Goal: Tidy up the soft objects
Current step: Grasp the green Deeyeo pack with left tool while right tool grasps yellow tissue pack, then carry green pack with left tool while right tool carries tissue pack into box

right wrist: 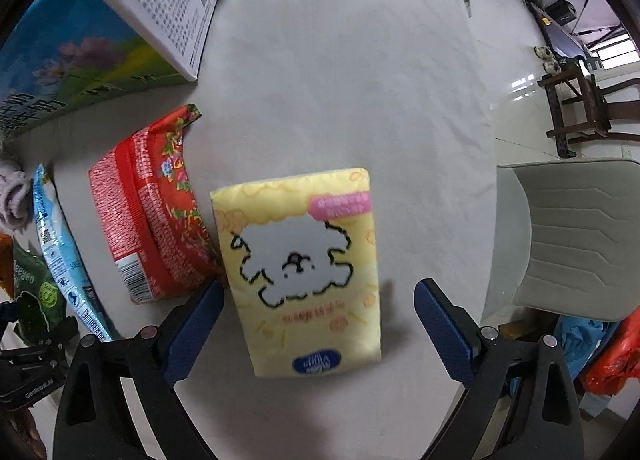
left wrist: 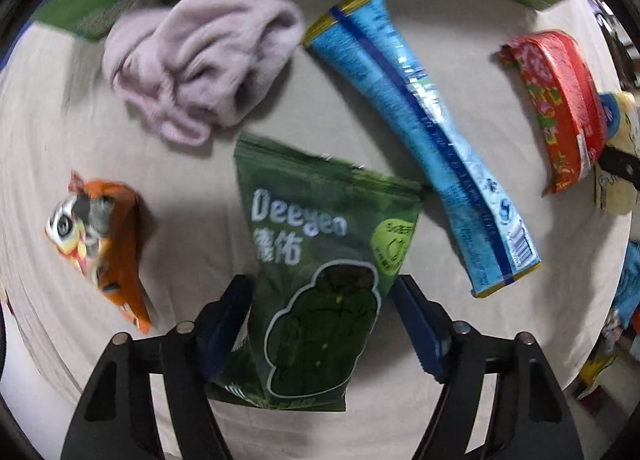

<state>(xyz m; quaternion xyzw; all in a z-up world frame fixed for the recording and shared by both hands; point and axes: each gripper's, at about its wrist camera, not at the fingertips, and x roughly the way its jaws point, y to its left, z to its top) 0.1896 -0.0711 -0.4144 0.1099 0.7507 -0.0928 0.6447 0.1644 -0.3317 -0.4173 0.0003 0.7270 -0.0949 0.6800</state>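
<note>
Since the green wipes pouch (left wrist: 320,260) is a thin film pack, it looks light, soft and a little slick, so a hold across its lower body where the contents give it bulk seems safer than one on the crimped top edge. Seen from the left wrist, the left gripper (left wrist: 322,320) stands wide open with the pouch lying between its fingers, neither pad clearly pressing it. A lilac cloth (left wrist: 200,56) lies beyond, an orange toy (left wrist: 100,236) well to the left, and a long blue pack (left wrist: 424,140) just beside the pouch's upper right corner, the likeliest thing to get nudged. From the right wrist, the right gripper (right wrist: 318,320) is also spread wide and holds nothing; the yellow tissue pack (right wrist: 304,268) rests on the white table (right wrist: 360,80) between its fingers, squashy and light by the look of it. A red floral pack (right wrist: 160,212) touches its left edge, crowding the left finger's path.
</note>
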